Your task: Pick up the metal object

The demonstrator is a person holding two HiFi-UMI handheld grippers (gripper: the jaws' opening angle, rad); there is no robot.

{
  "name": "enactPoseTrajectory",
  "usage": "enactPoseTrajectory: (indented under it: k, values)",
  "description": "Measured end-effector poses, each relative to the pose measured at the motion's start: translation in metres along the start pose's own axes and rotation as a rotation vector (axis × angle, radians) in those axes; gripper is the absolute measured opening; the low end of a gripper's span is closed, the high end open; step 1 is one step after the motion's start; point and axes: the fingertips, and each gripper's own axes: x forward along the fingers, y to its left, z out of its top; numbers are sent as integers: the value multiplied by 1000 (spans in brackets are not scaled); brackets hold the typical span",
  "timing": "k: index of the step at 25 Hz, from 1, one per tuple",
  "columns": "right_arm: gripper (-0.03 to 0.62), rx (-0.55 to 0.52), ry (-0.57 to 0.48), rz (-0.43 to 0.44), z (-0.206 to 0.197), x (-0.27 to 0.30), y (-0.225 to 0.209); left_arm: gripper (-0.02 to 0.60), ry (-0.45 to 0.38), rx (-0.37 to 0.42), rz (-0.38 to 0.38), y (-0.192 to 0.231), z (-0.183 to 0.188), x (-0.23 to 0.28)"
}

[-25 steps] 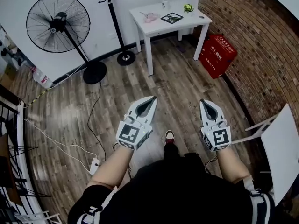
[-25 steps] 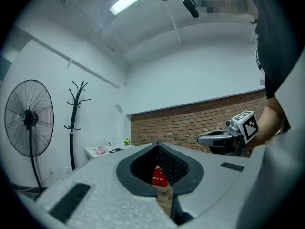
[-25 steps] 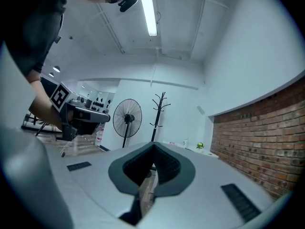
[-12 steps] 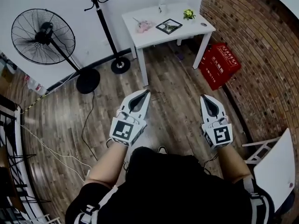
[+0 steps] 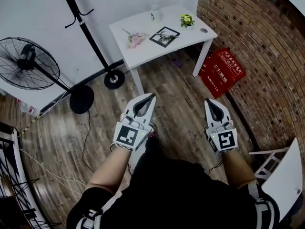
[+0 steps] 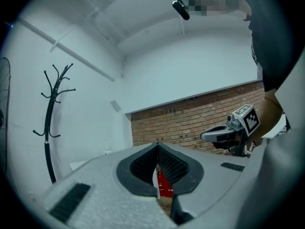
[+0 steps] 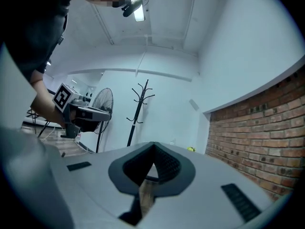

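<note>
Forearms: two, the left forearm (image 5: 112, 163) and the right forearm (image 5: 234, 162), were held forward side by side.
Left gripper (image 5: 152, 95): one, pointed level toward the table; its jaws were pressed tip to tip with nothing between them.
Right gripper (image 5: 208, 101): one, carried level and roughly parallel to the left, well apart from it; its jaws were likewise drawn together and empty.
Floor (image 5: 181, 87): wood planks were seen under both grippers.
Red box (image 5: 221, 71): one, set by the brick wall (image 5: 257, 46), beside the table's right leg.
Coat stand (image 5: 88, 30) and fan (image 5: 26, 68): one of each, placed left of the table.
White table (image 5: 143, 51): one, set against the far wall.
Table items: five were counted, a bottle (image 5: 155, 11), a small plant (image 5: 186, 19), a pink bunch (image 5: 136, 37), a dark frame (image 5: 165, 36) and a small round piece (image 5: 204, 30).
Metal object: it could not be told apart among those items, all well ahead of both grippers.
</note>
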Motion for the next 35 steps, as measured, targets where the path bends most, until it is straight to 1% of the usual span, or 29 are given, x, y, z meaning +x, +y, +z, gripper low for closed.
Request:
enactPoseTrajectory:
  k: [3, 5, 9, 12, 15, 20, 23, 26, 29, 31, 33, 35]
  values:
    - [-5, -19, 8, -15, -6, 62, -14, 8, -7, -27, -9, 51, -11, 39]
    - [-5, -21, 15, -14, -9, 106, -20, 8, -5, -29, -28, 84, -17, 65]
    - [-5, -40, 8, 1, -1, 200, -29, 8, 7, -49, -74, 148, -26, 112]
    - [-5, -70, -17, 19, 6, 260, -35, 8, 10, -44, -95, 190, -35, 145]
    - [-5, -36, 49, 12, -8, 299, -48, 9, 12, -42, -96, 222, -43, 173]
    - [-5, -17, 39, 16, -18, 342, -71, 8, 28, -48, -98, 250, -50, 208]
    - [-5, -45, 25, 51, -20, 364, -79, 8, 26, -42, -78, 264, -53, 227]
    - [-5, -20, 43, 80, -30, 374, -90, 8, 22, -51, -54, 265, -52, 243]
    - [-5, -46, 27, 98, -27, 383, -102, 8, 15, -39, -46, 264, -49, 257]
    - [-5, -41, 13, 95, -26, 388, -110, 8, 13, -33, -42, 264, -50, 265]
    - [-5, -27, 25, 90, -29, 394, -117, 8, 18, -23, -37, 266, -52, 272]
    - [-4, -40, 47, 89, -34, 399, -122, 8, 21, -21, -33, 267, -53, 279]
